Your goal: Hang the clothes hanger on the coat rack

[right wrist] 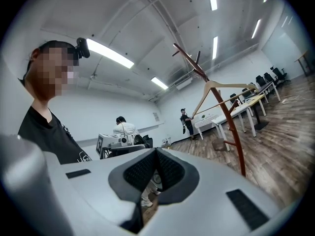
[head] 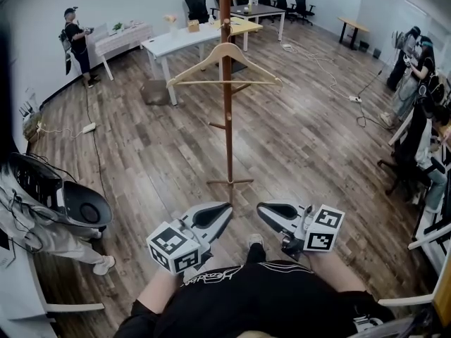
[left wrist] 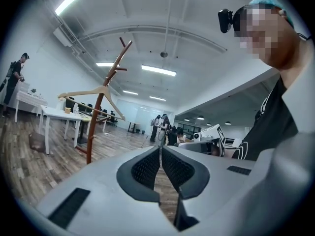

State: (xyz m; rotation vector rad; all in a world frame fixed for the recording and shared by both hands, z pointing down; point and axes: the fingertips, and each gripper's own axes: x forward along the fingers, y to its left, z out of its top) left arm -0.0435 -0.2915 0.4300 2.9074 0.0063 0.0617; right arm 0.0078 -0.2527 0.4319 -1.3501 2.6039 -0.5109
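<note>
The clothes hanger (head: 224, 65) hangs high on the coat rack (head: 227, 132), so the job looks done. The left gripper (head: 225, 208) and right gripper (head: 261, 210) keep well apart from it, fingers (left wrist: 147, 168) squeezed together, holding nothing.

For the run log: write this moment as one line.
hanger: hung on coat rack | left gripper: shut, empty | right gripper: shut, empty | both low, apart from rack
</note>
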